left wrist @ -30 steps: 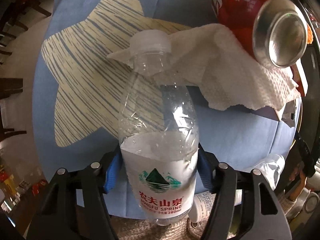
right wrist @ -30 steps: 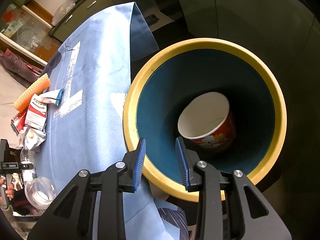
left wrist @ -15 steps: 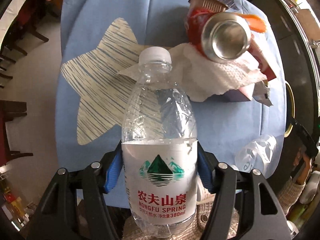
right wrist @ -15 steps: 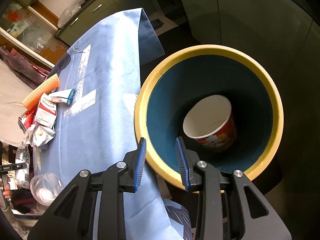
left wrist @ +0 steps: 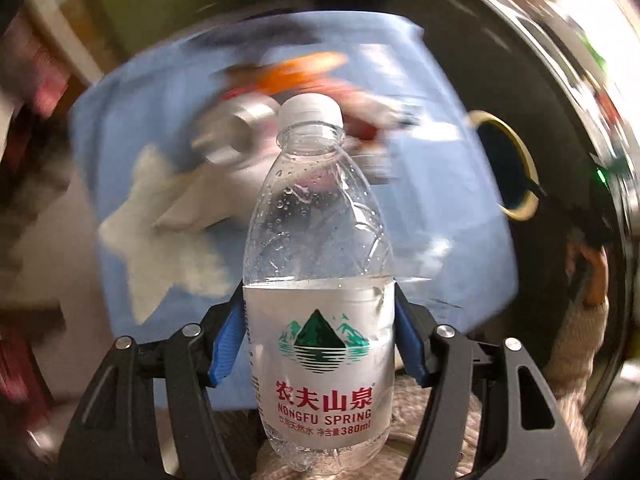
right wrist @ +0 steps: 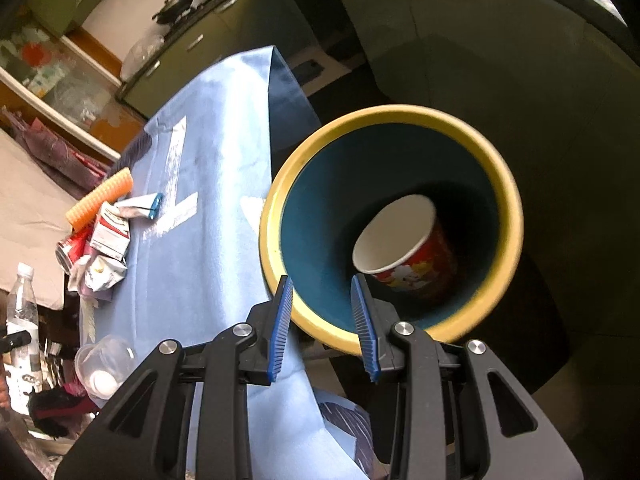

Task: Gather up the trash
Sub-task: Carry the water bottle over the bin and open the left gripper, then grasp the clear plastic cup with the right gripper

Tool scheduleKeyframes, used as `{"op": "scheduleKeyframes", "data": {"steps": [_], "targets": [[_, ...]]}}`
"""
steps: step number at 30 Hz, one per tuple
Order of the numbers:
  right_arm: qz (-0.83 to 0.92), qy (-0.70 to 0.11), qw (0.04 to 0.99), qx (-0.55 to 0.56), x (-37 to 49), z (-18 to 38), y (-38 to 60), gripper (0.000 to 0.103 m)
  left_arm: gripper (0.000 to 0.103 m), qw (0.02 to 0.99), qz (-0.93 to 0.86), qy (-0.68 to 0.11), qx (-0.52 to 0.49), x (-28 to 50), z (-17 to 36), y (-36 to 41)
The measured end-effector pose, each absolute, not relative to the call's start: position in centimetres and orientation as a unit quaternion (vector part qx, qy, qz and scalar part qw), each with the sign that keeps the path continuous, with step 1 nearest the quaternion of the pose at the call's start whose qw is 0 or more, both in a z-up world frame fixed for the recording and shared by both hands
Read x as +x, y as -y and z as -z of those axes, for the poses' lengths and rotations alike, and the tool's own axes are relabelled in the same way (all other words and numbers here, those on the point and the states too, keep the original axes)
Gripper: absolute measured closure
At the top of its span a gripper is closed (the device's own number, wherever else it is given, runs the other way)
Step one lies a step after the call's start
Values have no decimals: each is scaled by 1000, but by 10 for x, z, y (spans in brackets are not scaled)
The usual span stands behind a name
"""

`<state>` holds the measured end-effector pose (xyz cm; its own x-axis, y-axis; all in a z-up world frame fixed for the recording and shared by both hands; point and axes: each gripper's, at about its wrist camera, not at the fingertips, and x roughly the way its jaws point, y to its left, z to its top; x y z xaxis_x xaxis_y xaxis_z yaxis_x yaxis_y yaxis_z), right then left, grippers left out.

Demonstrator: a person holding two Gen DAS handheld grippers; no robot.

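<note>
My left gripper is shut on a clear plastic water bottle with a white cap, holding it upright above the blue tablecloth; the bottle also shows at the far left of the right wrist view. My right gripper is shut on the near rim of a yellow-rimmed blue bin, which holds a red paper cup. More trash lies on the table: a red can, crumpled wrappers, an orange ridged piece and a clear plastic cup.
The bin sits off the table's right edge in the blurred left wrist view. A pale star shape marks the cloth. A kitchen counter stands behind the table. Dark floor surrounds the bin.
My left gripper has lifted and pulled back with the bottle, swinging toward the bin; its view is now blurred. The right gripper still holds the bin rim, shifted slightly.
</note>
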<state>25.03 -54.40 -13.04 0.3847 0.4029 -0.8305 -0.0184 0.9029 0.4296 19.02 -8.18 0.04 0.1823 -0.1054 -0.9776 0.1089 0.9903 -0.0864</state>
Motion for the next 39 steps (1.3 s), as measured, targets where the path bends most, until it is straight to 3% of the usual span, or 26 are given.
{"op": "scheduleKeyframes", "data": {"steps": [11,18,25,27,33,39], "targets": [[-96,-493,841,202,179,92,612,71,41,728,282,-615,110,275,24,326],[-70,-489,842,217,148,89,647,71,41,687,281,-661,112,350,106,424],[-54,-492,836,235,136,99,671,71,40,669,231,-695,124,386,166,446],[-55,-494,835,236,134,101,674,71,34,674,221,-693,129,390,167,447],[-65,-490,837,232,135,98,666,71,29,690,239,-673,119,381,134,432],[-95,-491,839,212,139,92,633,71,29,726,287,-619,89,346,63,379]]}}
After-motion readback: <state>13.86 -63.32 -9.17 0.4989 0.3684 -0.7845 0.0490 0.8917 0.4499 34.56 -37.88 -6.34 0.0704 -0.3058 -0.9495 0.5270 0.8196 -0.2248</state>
